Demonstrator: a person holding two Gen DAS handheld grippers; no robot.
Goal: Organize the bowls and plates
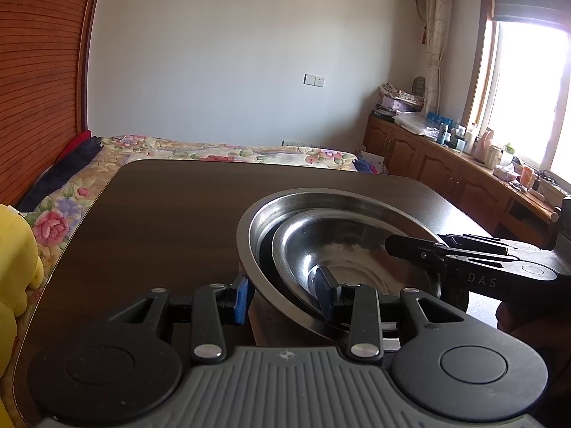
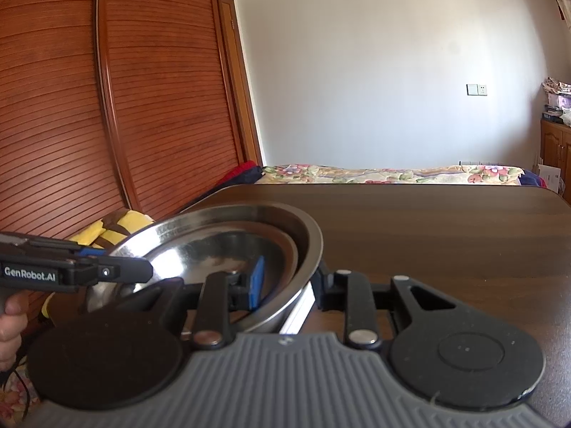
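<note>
Two steel bowls are nested, a small bowl (image 1: 357,249) (image 2: 214,249) inside a large bowl (image 1: 271,214) (image 2: 307,235), over the near part of a dark wooden table (image 1: 160,214) (image 2: 446,232). My left gripper (image 1: 285,296) straddles their near rim, one blue pad outside the large bowl and one inside the small bowl, shut on both walls. My right gripper (image 2: 289,283) clamps the opposite side the same way. Each gripper shows from the side in the other view: the right gripper (image 1: 392,246) and the left gripper (image 2: 150,271). In the right wrist view the bowls look tilted.
A pale box-like edge (image 2: 299,314) shows under the bowls. Behind the table lies a bed with a floral cover (image 1: 232,151), a slatted wooden wardrobe (image 2: 107,107) stands at left, and cluttered cabinets (image 1: 446,164) run under the window. A hand (image 2: 10,321) grips the left tool.
</note>
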